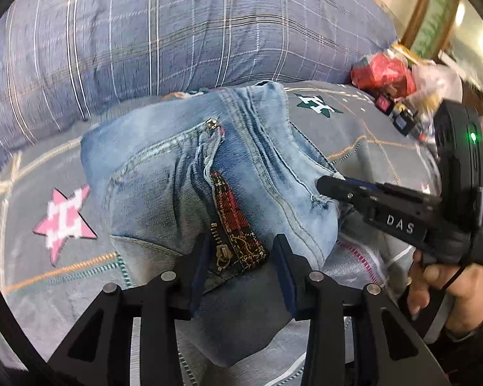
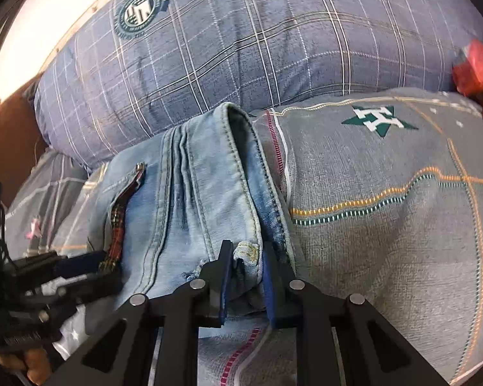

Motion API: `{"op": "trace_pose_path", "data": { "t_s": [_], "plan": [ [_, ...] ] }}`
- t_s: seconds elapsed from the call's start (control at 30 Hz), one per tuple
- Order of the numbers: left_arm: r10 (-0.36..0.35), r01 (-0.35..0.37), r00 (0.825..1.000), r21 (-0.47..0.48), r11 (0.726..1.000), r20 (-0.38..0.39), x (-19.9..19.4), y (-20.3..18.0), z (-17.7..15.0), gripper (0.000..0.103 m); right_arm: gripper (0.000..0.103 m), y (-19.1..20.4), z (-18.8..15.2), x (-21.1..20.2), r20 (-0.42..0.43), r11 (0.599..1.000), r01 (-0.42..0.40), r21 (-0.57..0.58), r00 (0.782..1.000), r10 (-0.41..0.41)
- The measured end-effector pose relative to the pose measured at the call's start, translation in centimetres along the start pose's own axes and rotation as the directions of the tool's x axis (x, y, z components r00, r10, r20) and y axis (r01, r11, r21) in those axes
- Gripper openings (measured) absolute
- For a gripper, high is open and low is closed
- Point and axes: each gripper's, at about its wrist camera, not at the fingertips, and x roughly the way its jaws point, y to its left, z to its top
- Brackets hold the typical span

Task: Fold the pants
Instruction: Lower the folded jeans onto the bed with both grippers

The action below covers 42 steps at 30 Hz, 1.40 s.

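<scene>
Light blue jeans (image 1: 164, 173) lie bunched on a grey bedspread, with a zip and red plaid lining (image 1: 235, 222) showing. My left gripper (image 1: 241, 257) is closed on the denim at the zip end. My right gripper (image 2: 246, 257) is closed on a folded seam edge of the jeans (image 2: 209, 193). In the left wrist view the right gripper (image 1: 331, 189) reaches in from the right and touches the jeans' edge. In the right wrist view the left gripper (image 2: 90, 263) sits at the lower left by the plaid lining.
A large blue plaid pillow (image 1: 177, 32) lies behind the jeans. The grey bedspread (image 2: 386, 225) with star patches spreads to the right. Red packets and small items (image 1: 386, 74) clutter the far right. A wooden frame edge shows at the top right.
</scene>
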Motion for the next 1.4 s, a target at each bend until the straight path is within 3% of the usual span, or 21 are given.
{"op": "trace_pose_path", "data": {
  "t_s": [0.2, 0.33, 0.4, 0.63, 0.8, 0.97, 1.2, 1.4],
  "plan": [
    [0.066, -0.068, 0.994, 0.023, 0.997, 0.085, -2.7, 0.5, -1.0, 0.041, 0.028, -1.5, 0.5, -0.9, 0.009, 0.991, -0.113, 0.076, 0.994, 0.112],
    [0.085, -0.085, 0.995, -0.006, 0.996, 0.053, -1.9, 1.6, -1.5, 0.043, 0.037, -0.8, 2.5, -2.5, 0.067, 0.996, -0.084, 0.038, 0.994, 0.081],
    [0.076, -0.075, 0.996, -0.029, 0.997, 0.045, -1.5, 2.0, -1.7, 0.047, 0.059, 0.1, 4.0, -1.9, 0.075, 0.996, -0.085, 0.018, 0.994, 0.083],
    [0.102, -0.102, 0.994, -0.002, 0.995, 0.04, -1.5, 1.7, -1.4, 0.05, 0.059, 4.6, 6.1, 1.3, 0.053, 0.986, -0.129, -0.107, 0.989, 0.135],
    [0.102, -0.102, 0.994, 0.002, 0.995, 0.043, -1.5, 1.7, -1.4, 0.051, 0.055, 4.9, 4.1, 4.9, -0.014, 0.98, -0.034, -0.194, 0.999, 0.032],
    [0.108, -0.108, 0.993, 0.004, 0.994, 0.047, -1.6, 1.3, -1.5, 0.053, 0.05, 4.4, 3.5, 5.2, -0.013, 0.967, -0.009, -0.255, 1.0, 0.006],
    [0.119, -0.117, 0.991, -0.028, 0.993, 0.066, -3.5, 2.4, -2.2, 0.052, 0.052, 4.6, 3.5, 3.0, 0.002, 0.969, 0.004, -0.247, 1.0, -0.004],
    [0.123, -0.12, 0.99, -0.038, 0.992, 0.065, -3.7, 2.4, -2.9, 0.052, 0.052, 4.2, 2.3, -1.1, 0.016, 0.972, -0.083, -0.219, 0.996, 0.088]
  ]
}}
